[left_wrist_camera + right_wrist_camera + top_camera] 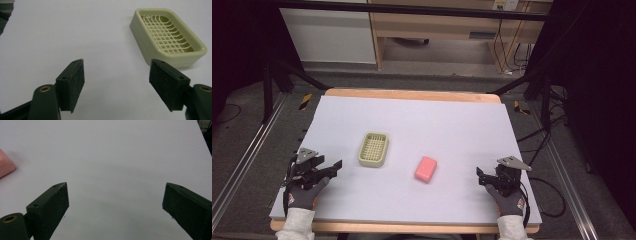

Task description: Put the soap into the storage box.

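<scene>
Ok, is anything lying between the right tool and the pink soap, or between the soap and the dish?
Nothing visible. Bare table lies between the open right tool and the soap, and between the soap and the dish.

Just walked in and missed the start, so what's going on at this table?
A person holds a gripper in each hand over a table. The left gripper sits open near a pale green soap dish, which is empty. The right gripper is open too, some way from a pink soap bar lying on the table beside the dish. Neither gripper holds anything.
</scene>
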The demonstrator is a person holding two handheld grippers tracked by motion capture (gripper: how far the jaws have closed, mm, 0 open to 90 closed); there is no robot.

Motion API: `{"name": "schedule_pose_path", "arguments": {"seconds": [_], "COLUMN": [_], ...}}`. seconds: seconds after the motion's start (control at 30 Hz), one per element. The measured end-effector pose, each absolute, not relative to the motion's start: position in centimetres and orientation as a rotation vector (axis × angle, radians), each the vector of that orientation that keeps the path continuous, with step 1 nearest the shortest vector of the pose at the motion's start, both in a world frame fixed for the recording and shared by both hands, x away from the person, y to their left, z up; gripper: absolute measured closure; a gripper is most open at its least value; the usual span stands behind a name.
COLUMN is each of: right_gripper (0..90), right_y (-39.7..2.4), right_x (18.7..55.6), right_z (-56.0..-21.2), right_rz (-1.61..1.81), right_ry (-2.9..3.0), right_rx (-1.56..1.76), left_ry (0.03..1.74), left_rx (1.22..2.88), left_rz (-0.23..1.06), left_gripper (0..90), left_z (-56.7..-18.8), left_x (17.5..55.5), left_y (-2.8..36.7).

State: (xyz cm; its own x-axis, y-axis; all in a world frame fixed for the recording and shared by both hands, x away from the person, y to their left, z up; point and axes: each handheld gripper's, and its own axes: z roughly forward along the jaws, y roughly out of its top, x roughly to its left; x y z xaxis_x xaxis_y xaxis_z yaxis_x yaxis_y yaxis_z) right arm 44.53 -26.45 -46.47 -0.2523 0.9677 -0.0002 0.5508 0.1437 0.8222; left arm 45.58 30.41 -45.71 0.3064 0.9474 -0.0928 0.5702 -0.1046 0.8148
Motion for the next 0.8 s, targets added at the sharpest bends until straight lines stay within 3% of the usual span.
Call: {"name": "schedule_pose_path", "arguments": {"seconds": [0.27, 0.8], "right_gripper": [10.4, 10.3], "right_y": [-26.1, -26.1], "right_x": [44.5, 44.5], "right_z": [-46.8, -46.8], "right_rz": [0.947, 0.935], "right_ry": [1.883, 1.88], "right_rx": [1.448, 1.465], "left_ry": [1.338, 1.284], "left_rx": [1.789, 1.813], "left_rz": [0.594, 0.601], "left_gripper": [33.4, 31.2], "left_z": [-45.4, -44.5], "left_x": [45.2, 44.9], "left_y": [29.6, 28.0]}}
